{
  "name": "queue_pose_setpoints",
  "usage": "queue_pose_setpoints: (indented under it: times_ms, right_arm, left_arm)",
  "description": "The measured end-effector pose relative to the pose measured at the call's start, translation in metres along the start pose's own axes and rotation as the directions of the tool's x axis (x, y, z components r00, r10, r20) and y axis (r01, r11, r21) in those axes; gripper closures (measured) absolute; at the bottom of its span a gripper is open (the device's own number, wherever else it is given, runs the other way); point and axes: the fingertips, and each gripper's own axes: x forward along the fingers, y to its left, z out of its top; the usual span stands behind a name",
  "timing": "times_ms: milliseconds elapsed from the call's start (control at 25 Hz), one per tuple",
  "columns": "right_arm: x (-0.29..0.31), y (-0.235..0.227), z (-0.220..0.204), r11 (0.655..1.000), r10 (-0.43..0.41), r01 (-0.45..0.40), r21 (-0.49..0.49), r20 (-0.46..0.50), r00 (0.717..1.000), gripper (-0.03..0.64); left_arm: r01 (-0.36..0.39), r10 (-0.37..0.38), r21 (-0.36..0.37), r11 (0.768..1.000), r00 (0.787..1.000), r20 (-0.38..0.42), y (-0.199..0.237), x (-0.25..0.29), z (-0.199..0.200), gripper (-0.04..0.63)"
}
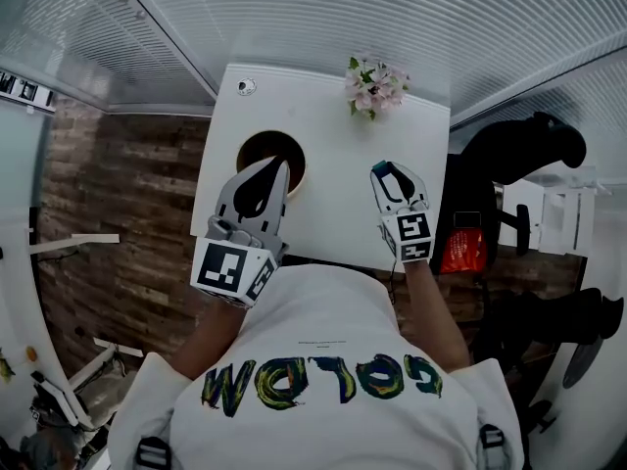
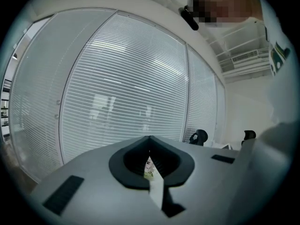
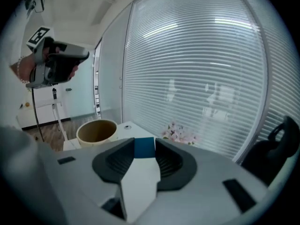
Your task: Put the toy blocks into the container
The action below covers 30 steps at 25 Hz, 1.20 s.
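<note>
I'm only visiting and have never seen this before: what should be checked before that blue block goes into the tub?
1. Blue block clamped in the right gripper: ok.
2. Container upright, mouth open: ok.
3. Block above the container: not ok, it is off to one side.
4. Left gripper out of the way: cannot tell; it is held up over the container.
5. Left gripper empty, jaws together: ok.
6. Flowers apart from the container: ok.
</note>
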Motion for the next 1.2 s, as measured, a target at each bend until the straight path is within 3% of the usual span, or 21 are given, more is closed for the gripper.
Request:
queue_pose_setpoints:
  times_ms: [200,440,720,1200]
  right_arm:
    - [-0.041,-0.011,0.061,0.996,-0.089,0.084,0.042,0.134,0.987,0.471]
    - [-0.065,0.002,0.105,0.996,-0.092,0.087,0.03,0.218,0.972,0.471]
    - [-0.056,0.03,0.122,1.0,-0.019,0.02,-0.004,0.238,0.971,0.471]
    - [-0.028,0.111,0.158,0.98,0.19,-0.167,-0.108,0.265,0.945,0.471]
  left_arm:
    - [0.012,-0.012,0.006,1.0,1.0,0.009,-0.006,0.003,0.004,0.588]
    - [0.013,-0.013,0.01,1.0,1.0,0.016,-0.007,0.001,0.007,0.588]
    - [-0.031,0.031,0.01,0.999,0.999,0.022,0.005,-0.015,0.005,0.588]
    - [-0.219,0.22,-0.022,0.975,0.975,0.039,0.055,-0.081,0.003,0.588]
